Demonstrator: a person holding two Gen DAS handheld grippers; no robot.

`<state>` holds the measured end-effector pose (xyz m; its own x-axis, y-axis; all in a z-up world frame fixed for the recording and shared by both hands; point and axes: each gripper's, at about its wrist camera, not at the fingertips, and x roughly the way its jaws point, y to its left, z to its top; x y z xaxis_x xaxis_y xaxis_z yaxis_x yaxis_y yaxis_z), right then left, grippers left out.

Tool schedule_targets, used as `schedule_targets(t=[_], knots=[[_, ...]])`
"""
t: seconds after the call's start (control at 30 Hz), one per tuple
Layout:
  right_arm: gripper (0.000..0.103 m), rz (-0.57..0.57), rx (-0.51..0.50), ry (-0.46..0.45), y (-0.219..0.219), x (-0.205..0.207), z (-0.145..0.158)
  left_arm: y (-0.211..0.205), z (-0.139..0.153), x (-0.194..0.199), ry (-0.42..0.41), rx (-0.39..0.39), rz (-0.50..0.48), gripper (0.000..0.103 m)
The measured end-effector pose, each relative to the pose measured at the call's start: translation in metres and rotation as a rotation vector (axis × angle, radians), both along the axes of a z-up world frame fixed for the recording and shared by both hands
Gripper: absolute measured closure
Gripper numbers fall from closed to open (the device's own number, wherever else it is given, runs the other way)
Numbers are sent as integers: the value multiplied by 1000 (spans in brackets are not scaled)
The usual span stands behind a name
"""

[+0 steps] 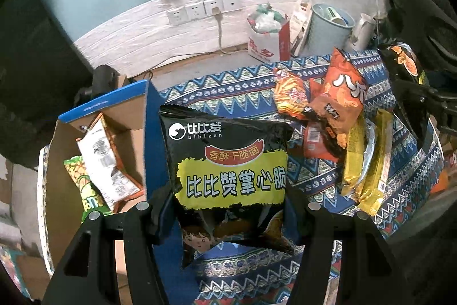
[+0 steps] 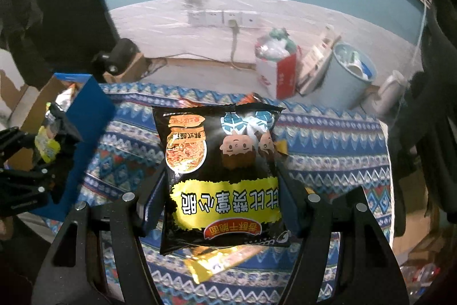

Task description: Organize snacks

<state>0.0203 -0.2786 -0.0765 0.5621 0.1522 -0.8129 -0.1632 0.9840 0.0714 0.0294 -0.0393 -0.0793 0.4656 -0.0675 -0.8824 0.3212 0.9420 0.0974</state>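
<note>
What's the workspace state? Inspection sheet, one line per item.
Surface: patterned cloth, snack pile at its right.
Job's things: cardboard box holding packets; orange bag and yellow packet in the pile.
Clutter: nothing seen.
Grippers: left gripper shut on black noodle bag; right gripper shut on second black noodle bag.
Cables: plugged cord below wall sockets.
Surroundings: blue bin, red-white bag.

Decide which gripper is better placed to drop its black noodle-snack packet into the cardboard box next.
Left. The left gripper holds its black bibizan packet right beside the cardboard box; the right gripper is farther away.
</note>
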Motion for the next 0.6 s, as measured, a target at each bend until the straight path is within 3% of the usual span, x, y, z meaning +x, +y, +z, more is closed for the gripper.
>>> schedule_targets(t=[0.6], knots=[[34, 145, -9, -17, 89, 20, 14, 65, 17, -3, -33, -56, 97, 40]])
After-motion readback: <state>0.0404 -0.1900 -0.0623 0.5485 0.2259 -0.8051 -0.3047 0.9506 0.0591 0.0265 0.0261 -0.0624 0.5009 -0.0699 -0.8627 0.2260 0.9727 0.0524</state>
